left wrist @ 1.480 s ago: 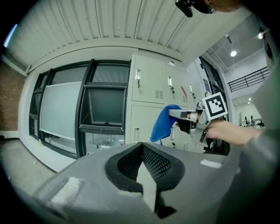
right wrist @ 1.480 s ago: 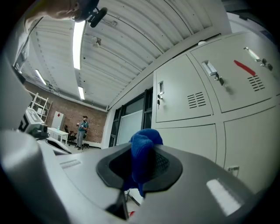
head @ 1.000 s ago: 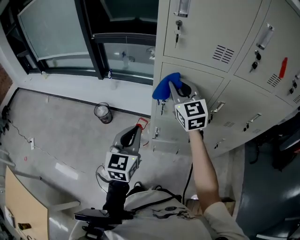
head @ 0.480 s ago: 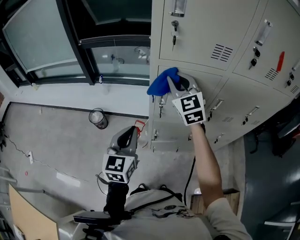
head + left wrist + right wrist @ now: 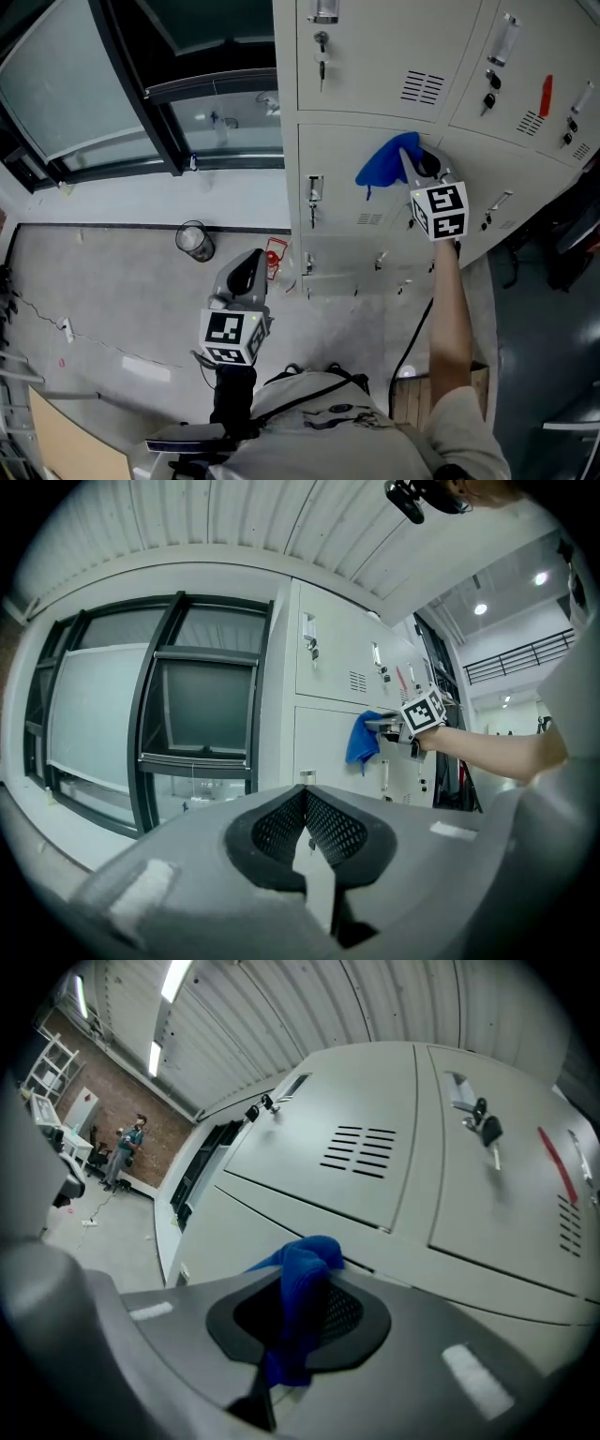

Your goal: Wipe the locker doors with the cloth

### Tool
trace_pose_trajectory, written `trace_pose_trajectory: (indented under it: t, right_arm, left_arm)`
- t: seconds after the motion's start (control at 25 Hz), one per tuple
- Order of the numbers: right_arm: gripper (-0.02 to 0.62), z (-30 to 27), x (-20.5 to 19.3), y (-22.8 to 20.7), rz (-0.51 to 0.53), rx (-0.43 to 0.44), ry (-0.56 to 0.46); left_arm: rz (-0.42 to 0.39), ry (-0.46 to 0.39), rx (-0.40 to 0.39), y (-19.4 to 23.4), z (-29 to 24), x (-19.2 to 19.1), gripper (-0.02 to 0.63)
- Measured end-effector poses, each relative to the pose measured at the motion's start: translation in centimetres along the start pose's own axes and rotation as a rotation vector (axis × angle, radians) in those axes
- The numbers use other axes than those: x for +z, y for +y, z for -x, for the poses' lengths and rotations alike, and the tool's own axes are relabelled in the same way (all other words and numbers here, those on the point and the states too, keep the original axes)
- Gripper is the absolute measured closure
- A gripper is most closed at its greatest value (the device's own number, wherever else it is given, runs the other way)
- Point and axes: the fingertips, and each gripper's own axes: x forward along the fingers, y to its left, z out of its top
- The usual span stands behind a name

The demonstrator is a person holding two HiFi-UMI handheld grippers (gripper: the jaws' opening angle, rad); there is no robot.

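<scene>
My right gripper (image 5: 413,161) is clamped on the blue cloth (image 5: 382,161), which bunches out past my jaws and seems to be pressed to the middle locker door (image 5: 342,178), near its top right corner; my left gripper (image 5: 249,273) hangs low, well apart from the lockers, jaws together on nothing; to wipe well I judge I should hold the cloth flat to the metal with even pressure, sweep in overlapping passes toward the latch (image 5: 315,199) at the door's left edge, ease round it and the vent slots (image 5: 370,218), and let only cloth, never my hard jaw tips, meet the paint.
</scene>
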Motion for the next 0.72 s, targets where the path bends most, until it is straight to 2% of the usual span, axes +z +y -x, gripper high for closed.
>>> trace_pose_trajectory:
  t: [0.2,0.36,0.52,0.72]
  right_arm:
    - [0.549,1.5,-2.2,-3.0,-0.001,-0.053,0.036]
    - [0.549,1.9,-1.9,-2.9,-0.005,-0.054,0.022]
    - [0.551,2.4,0.5,1.3,-0.045,0.039,-0.068]
    - [0.549,-0.3,2.1,10.7,-0.03,0.183,-0.102]
  left_arm:
    - [-0.008,-0.005,-0.013,-0.5,-0.1,0.3,0.606]
    - [-0.013,-0.002,-0.023,-1.1,-0.1,0.3,0.606]
    - [-0.013,0.006,-0.016,-1.0,0.1,0.0,0.606]
    - [-0.009,0.007,-0.002,-0.8,0.9,-0.2,0.606]
